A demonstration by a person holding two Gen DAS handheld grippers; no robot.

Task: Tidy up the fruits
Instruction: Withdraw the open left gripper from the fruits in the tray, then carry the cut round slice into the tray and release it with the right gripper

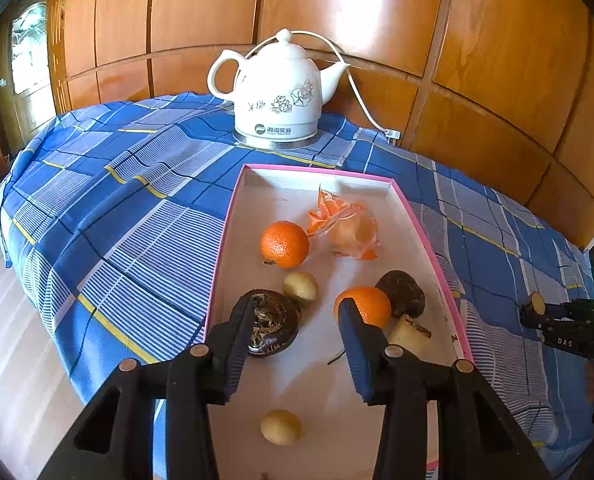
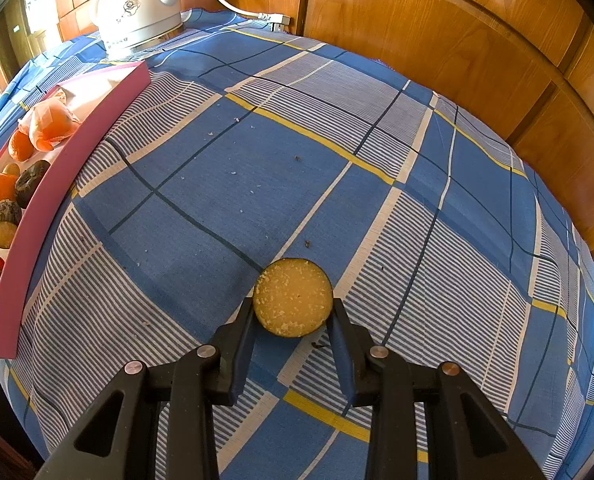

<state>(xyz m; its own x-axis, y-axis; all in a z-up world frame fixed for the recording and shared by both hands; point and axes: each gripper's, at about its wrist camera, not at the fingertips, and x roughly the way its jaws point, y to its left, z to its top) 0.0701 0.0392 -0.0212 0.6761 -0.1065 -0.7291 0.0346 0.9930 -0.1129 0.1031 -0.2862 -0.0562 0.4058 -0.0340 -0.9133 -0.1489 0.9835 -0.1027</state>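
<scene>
A pink-rimmed white tray holds two oranges, an orange in a plastic wrapper, two dark round fruits, small yellow fruits and a cut piece. My left gripper is open and empty above the tray's near half. My right gripper is shut on a cut yellow fruit piece with dark skin, above the blue cloth; it also shows in the left wrist view. The tray shows at the left of the right wrist view.
A white ceramic kettle on a metal base stands behind the tray, its cord running to a plug by the wooden panelled wall. A blue checked cloth with crumbs covers the table. The table edge drops off at left.
</scene>
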